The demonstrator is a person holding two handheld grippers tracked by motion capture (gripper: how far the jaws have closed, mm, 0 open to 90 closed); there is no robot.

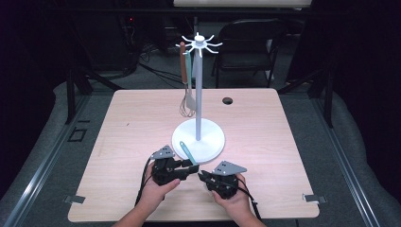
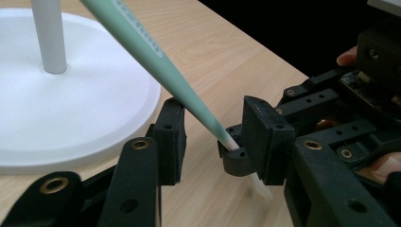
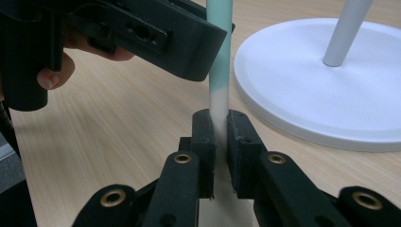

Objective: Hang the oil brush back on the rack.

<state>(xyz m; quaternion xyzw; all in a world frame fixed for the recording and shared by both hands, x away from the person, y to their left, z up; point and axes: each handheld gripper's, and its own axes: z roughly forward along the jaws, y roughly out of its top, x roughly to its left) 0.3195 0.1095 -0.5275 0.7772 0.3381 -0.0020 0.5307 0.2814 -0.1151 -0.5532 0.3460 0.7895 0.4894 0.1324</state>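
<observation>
A utensil with a mint-green handle [image 1: 186,151] slants up over the rim of the white rack base [image 1: 208,142]. My right gripper [image 3: 218,127] is shut on the utensil's pale whitish end [image 3: 218,101], just above the table. My left gripper [image 2: 215,125] stands open around the green handle [image 2: 142,42], which runs close past one of its fingers [image 2: 169,137] with a gap to the other. In the high view the left gripper [image 1: 191,166] and right gripper [image 1: 202,176] meet tip to tip in front of the base.
The rack's grey pole [image 1: 198,94] rises to a ring of white hooks [image 1: 199,43]. A brown-handled whisk [image 1: 185,106] and a spatula [image 1: 191,100] hang on its left side. A cable hole [image 1: 227,100] lies at the table's back; a chair [image 1: 250,42] stands beyond.
</observation>
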